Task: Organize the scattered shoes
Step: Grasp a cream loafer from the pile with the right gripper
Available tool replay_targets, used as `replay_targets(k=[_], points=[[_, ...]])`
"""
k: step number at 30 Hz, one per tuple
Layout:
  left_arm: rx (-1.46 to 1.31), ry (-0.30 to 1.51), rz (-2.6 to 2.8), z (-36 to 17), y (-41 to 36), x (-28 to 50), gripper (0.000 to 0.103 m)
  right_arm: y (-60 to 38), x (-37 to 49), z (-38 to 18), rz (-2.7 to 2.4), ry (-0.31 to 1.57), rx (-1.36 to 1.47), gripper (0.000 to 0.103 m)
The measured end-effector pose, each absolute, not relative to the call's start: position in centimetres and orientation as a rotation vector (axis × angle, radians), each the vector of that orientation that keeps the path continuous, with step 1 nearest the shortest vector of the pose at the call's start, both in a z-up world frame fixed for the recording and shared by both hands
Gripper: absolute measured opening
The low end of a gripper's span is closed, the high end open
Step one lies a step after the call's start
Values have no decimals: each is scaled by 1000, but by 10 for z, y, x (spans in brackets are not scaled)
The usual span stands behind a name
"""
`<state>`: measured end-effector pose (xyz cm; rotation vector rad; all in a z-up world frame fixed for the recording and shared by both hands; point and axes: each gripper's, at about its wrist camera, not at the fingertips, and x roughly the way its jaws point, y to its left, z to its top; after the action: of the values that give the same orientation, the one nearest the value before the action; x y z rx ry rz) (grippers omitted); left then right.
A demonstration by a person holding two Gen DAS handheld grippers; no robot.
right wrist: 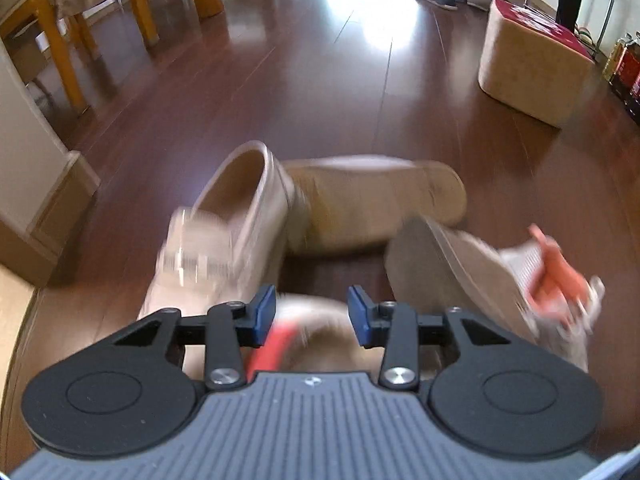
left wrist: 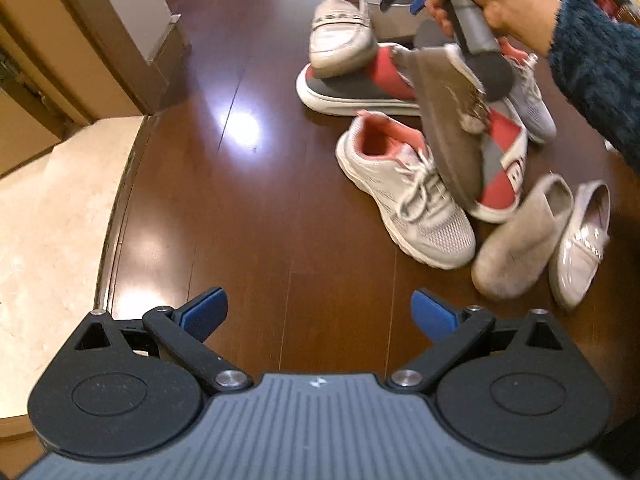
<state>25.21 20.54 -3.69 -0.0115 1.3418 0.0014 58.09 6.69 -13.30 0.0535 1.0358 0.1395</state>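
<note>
1. The left gripper hangs over bare dark wood floor with its jaws spread wide and nothing between the blue pads.
2. The right gripper, seen in its own wrist view, has its jaws parted about halfway; a blurred tan and red shoe lies below the gap, and I cannot tell whether the pads touch it (motion blur smears that whole area).
3. In the left wrist view, the scattered shoes sit toward 1 and 2 o'clock from the left gripper. Nearest is a white laced sneaker with a pink lining, standing on its sole.
4. Further toward 3 o'clock lie a fuzzy beige slipper and a glossy pale loafer, side by side and touching.
5. Beyond the sneaker, toward 12 o'clock, a grey and coral slip-on with a white sole carries a second pale loafer resting on top of it.
6. A hand in a dark fuzzy sleeve grips the right gripper's handle at the top right, with a grey-brown shoe tilted, sole showing, just beneath it (whether it hangs from that gripper is unclear from here).
7. In the right wrist view, a pale loafer sits at 11 o'clock, a tan slipper on its side at 12, and an upturned sneaker sole at 2.
8. Farther off stand a tan box with a red top and wooden chair legs.
</note>
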Motion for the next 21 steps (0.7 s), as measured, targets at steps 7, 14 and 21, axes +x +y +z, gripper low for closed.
replay_targets(k=[7, 14, 21], points=[[-62, 1414, 40, -62, 240, 265, 100, 93, 626, -163, 53, 1100, 90, 57], [-84, 1417, 41, -59, 249, 259, 100, 87, 635, -200, 32, 1165, 259, 26], [-80, 1387, 11, -59, 248, 256, 100, 54, 605, -189, 194, 1113, 519, 5]])
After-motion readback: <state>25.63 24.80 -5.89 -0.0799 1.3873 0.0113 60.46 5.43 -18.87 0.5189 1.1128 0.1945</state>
